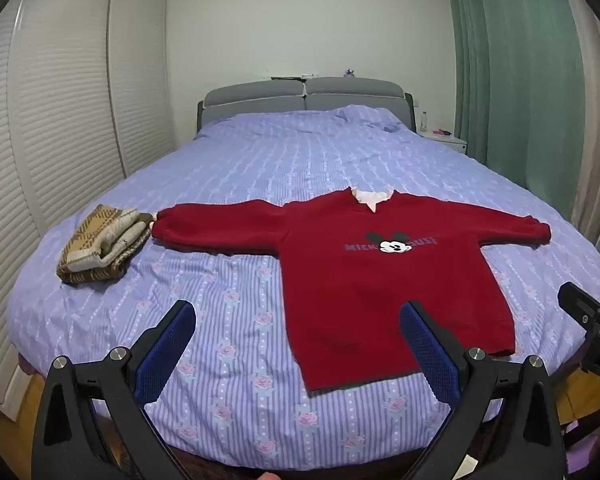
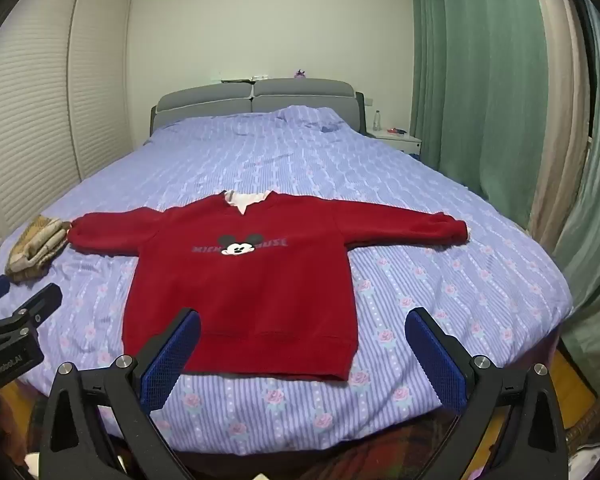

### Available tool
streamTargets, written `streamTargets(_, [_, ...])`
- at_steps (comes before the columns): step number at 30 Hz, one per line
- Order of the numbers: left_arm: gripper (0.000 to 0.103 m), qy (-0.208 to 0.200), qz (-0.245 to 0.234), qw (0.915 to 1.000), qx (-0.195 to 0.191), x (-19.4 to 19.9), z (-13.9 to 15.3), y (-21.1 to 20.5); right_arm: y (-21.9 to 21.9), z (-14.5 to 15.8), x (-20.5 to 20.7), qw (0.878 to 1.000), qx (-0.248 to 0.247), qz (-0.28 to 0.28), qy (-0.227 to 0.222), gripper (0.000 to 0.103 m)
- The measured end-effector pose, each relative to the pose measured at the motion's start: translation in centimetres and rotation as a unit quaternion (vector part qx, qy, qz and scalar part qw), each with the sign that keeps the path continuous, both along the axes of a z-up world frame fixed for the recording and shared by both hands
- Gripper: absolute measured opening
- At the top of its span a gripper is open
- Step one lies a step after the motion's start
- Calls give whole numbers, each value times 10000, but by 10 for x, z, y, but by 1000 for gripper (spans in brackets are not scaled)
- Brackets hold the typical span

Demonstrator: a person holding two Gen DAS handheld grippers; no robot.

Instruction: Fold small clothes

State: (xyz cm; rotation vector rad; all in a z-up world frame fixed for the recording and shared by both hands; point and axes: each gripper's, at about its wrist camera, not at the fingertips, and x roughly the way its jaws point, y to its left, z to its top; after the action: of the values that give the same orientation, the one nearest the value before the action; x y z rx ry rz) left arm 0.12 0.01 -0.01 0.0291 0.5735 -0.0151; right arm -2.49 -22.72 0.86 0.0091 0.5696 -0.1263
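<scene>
Right now my left tool (image 1: 296, 344) and right tool (image 2: 302, 350) gape wide, empty, above the red sweater's (image 2: 244, 280) hem; it lies flat near the bed's (image 2: 460, 300) foot edge, bare sheet beyond it.

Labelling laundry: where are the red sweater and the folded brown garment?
red sweater (image 2: 244, 292): right wrist view, on its chest below the print.
folded brown garment (image 1: 100, 244): left wrist view, on its top fold.

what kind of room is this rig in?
A bedroom, most likely in a home. A wide bed with a padded grey headboard fills the view, a nightstand stands beside it, and louvred wardrobe doors line one wall. A red sweater lies spread on the bed.
</scene>
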Motion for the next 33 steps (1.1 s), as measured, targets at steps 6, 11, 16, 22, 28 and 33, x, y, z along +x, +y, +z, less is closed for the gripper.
streamTargets(6, [103, -114, 90, 9999, -20, -4, 0, 2, 0, 0, 0, 10000, 44, -8, 51, 102])
streamTargets(11, [103, -143, 19, 9999, -24, -3, 1, 0, 0, 0, -2, 10000, 9, -11, 34, 102])
streamTargets(16, [103, -202, -40, 9998, 21, -6, 3, -3, 2, -1, 0, 10000, -9, -7, 25, 102])
streamTargets(22, [103, -204, -88, 9997, -39, -6, 5, -2, 1, 2, -4, 10000, -10, 14, -16, 102])
streamTargets(28, [103, -223, -124, 9996, -85, -8, 4, -2, 0, 3, -3, 10000, 7, 23, -22, 102])
streamTargets(33, [103, -229, -138, 9996, -76, -9, 5, -3, 0, 2, -3, 10000, 7, 48, -15, 102])
